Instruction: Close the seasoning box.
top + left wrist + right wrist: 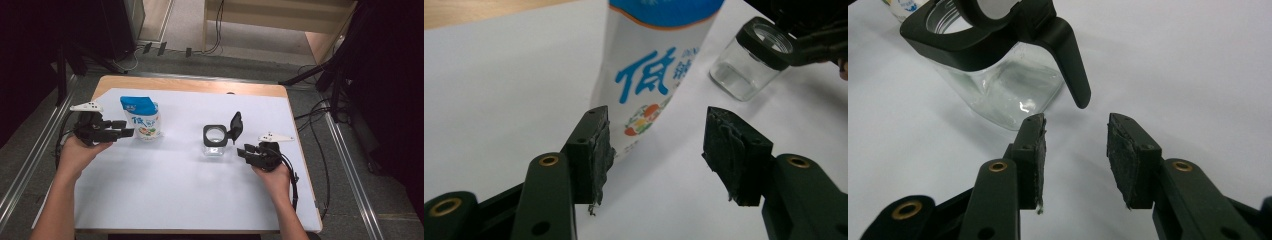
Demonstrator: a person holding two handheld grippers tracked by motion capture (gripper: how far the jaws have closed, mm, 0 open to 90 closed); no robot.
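Note:
A blue-and-white stand-up pouch [141,118] stands upright at the left of the white table [200,200]. My left gripper [125,128] points at it from the left and is open; in the left gripper view the pouch [649,65] rises just beyond the tips of my left gripper [656,145], with no pad touching it. A clear glass jar [215,140] with a black rim sits mid-table, its hinged black lid [235,126] flipped up. My right gripper [242,151] rests open just right of it. The jar [998,85] lies ahead of my right gripper [1075,145].
The table's wooden far edge [190,85] shows beyond the white sheet. Metal rails [345,165] run along both sides, with cables [315,120] on the floor at the right. The left gripper view also shows the jar [744,65] and the other gripper [819,35] at its top right.

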